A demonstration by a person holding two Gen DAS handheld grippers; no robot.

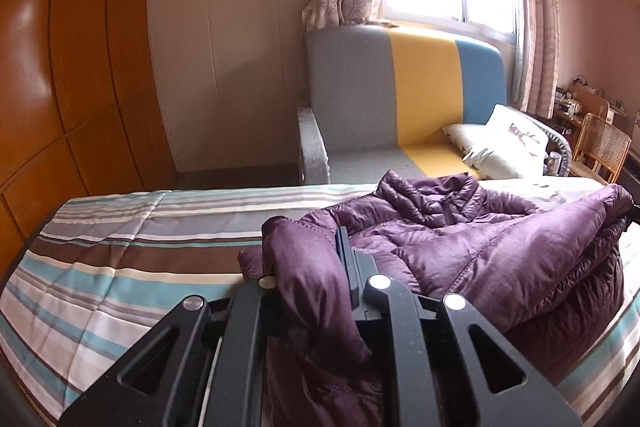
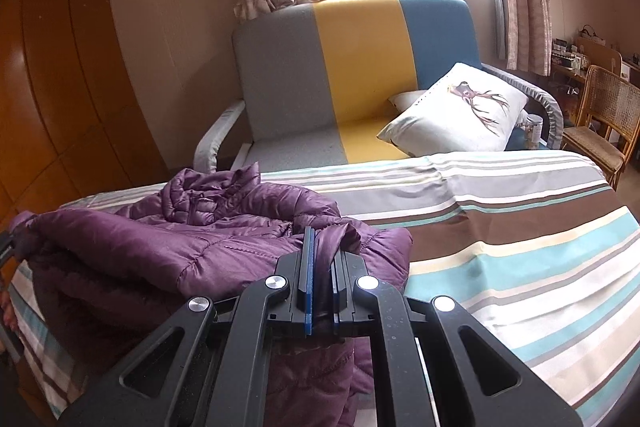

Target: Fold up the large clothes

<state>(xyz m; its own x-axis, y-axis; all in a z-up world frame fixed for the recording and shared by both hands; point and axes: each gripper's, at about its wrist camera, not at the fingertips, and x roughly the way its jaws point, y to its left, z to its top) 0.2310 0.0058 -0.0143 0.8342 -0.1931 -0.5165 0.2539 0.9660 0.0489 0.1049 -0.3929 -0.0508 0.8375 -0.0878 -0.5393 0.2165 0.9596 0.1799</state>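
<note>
Left wrist view: the left gripper (image 1: 316, 267) is clamped on a fold of the purple puffer jacket (image 1: 472, 251), whose bulk spreads to its right across the striped bedspread (image 1: 120, 259). Right wrist view: the right gripper (image 2: 322, 259) pinches a purple hem, jacket heaped to its left, a grey-yellow-blue sofa (image 2: 360, 67) beyond the bed ahead.

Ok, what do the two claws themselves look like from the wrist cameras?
Both look alike: matte black linkage arms with triangular cut-outs and round silver pivot pins. The left claw has slim dark fingers with a bluish edge. The right claw has thin flat fingers with bright blue pads. No cables, markings or sleeves show.
</note>
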